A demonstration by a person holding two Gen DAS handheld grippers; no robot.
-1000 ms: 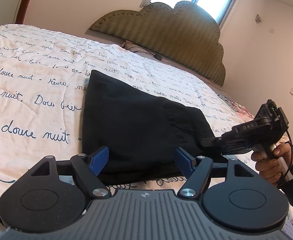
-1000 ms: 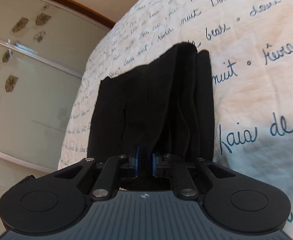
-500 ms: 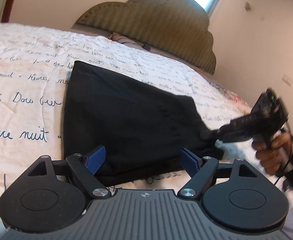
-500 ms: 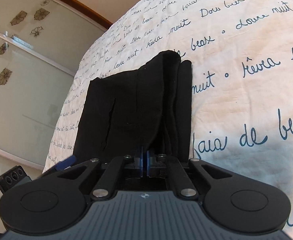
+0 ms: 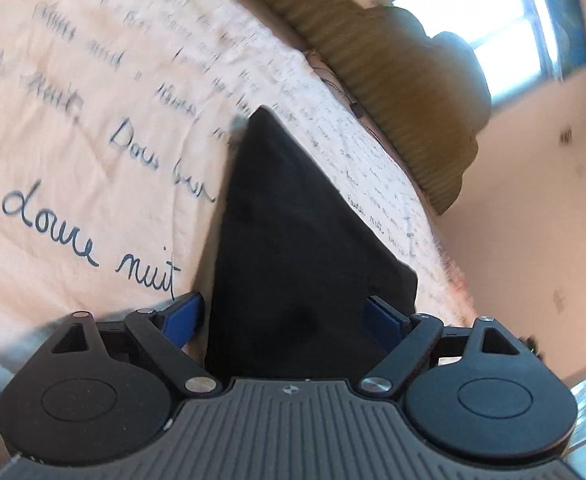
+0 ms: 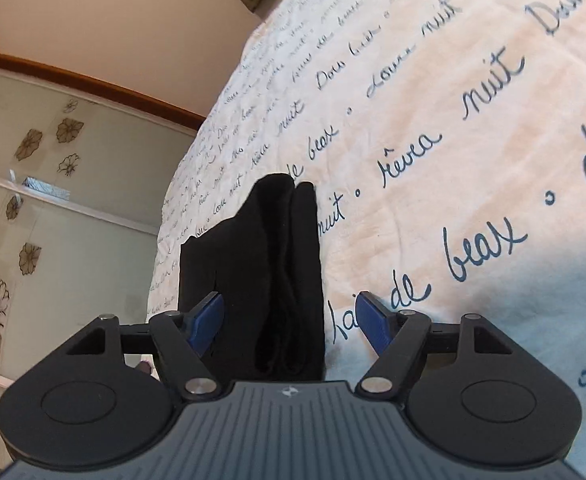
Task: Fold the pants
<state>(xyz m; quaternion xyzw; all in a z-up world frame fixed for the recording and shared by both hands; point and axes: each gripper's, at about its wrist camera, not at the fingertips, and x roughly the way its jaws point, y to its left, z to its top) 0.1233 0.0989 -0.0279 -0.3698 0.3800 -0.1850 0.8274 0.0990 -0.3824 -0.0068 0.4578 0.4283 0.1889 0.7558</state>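
The black pants lie folded into a flat stack on the cream bedspread. In the left wrist view my left gripper faces the near edge of the stack, its jaws still opening, blue pads wide apart on either side of the cloth and not pressing it. In the right wrist view the pants show as a narrow stack of layered folds. My right gripper is opening, its blue pads spread to each side of the stack's end, clear of the cloth.
The bedspread with dark blue script stretches wide around the pants. An olive padded headboard and a bright window stand behind the bed. Frosted sliding doors with flower prints stand beyond the bed's far side.
My right gripper, shut on the pants' end before, has opened and let go. The left gripper has rolled and moved in over the stack's edge, opening wider. The other hand has left its view.
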